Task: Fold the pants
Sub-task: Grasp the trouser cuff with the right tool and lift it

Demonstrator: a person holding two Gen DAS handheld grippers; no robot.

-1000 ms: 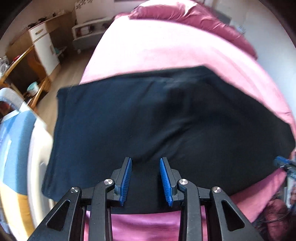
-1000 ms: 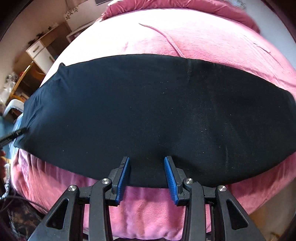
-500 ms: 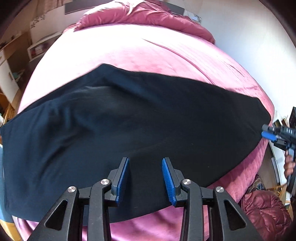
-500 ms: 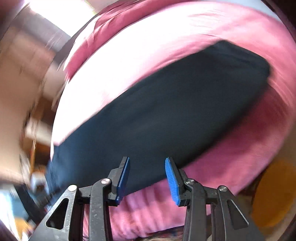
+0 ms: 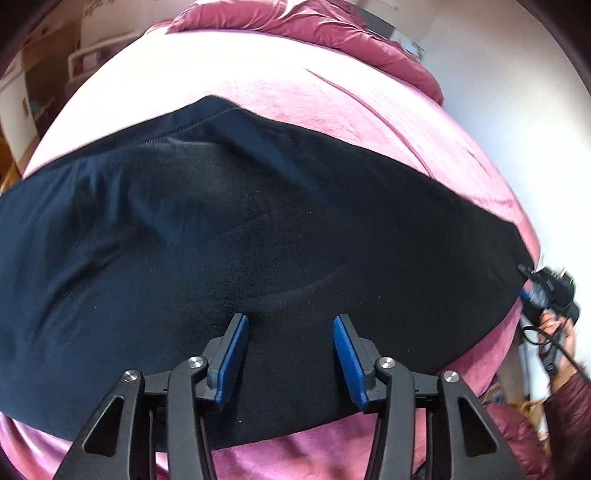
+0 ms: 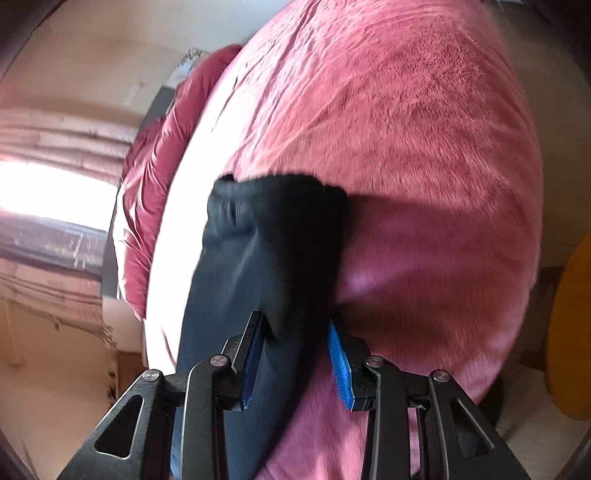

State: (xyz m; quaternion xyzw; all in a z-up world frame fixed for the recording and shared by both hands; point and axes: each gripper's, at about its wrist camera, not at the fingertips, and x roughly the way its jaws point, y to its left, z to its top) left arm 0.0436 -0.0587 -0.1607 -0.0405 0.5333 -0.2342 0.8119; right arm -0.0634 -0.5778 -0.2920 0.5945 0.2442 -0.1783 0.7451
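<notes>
Black pants (image 5: 258, 229) lie stretched flat across a pink bed cover (image 5: 295, 92). My left gripper (image 5: 290, 319) hovers over their near edge around the middle. Its jaws are opening and no cloth is between them. At the far right end of the pants, a hand (image 5: 561, 328) holds my right gripper (image 5: 532, 291). In the right wrist view that end of the pants (image 6: 266, 236) runs into my right gripper (image 6: 295, 321). The cloth lies between the blue pads (image 6: 338, 365), which stand apart and do not pinch it.
A crumpled maroon duvet (image 5: 332, 26) lies at the head of the bed. A white wall (image 5: 517, 110) stands close on the right, and shelves and cabinets (image 5: 22, 92) stand far left. Right wrist view: a bright window (image 6: 48, 192) at left, a yellow object (image 6: 569, 332) past the bed's edge.
The left view slid right along the pants and its jaws widened. The right gripper rolled and swept to the pants' end, which now lies between its jaws.
</notes>
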